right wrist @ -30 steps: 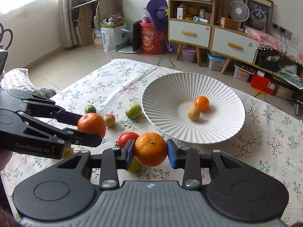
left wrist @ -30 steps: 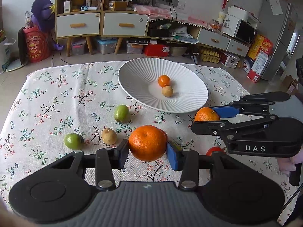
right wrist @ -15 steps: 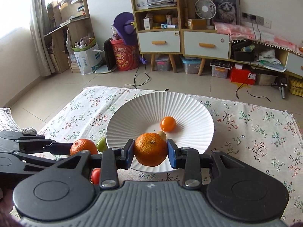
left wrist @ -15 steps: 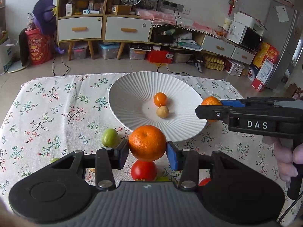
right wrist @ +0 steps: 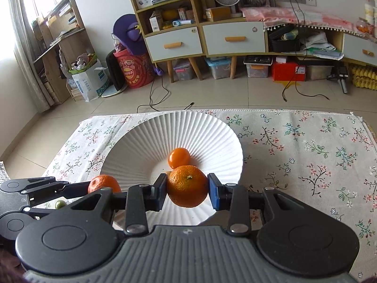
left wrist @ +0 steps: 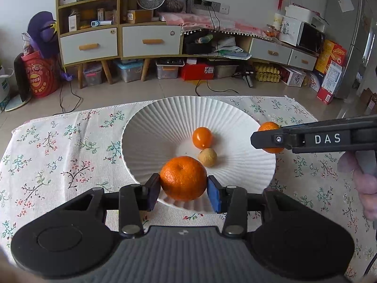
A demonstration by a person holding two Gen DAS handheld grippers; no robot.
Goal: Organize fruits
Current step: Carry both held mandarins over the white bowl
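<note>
Low table under a white floral tablecloth [left wrist: 70, 146]; cloth covers the top to its hemmed far edge, tiled floor [right wrist: 212, 94] beyond. White ribbed plate [left wrist: 165, 118] sits directly on the cloth, roughly mid-width, near the far edge. In the right wrist view a small green fruit [right wrist: 60, 204] lies on the cloth left of the plate, mostly hidden. Rest of the visible cloth is just the print.

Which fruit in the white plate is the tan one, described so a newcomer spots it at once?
Find the ribbed white plate on the floral cloth. Two loose fruits lie near its centre; the tan fruit is the dull, rough one, touching the glossy small orange fruit.
</note>
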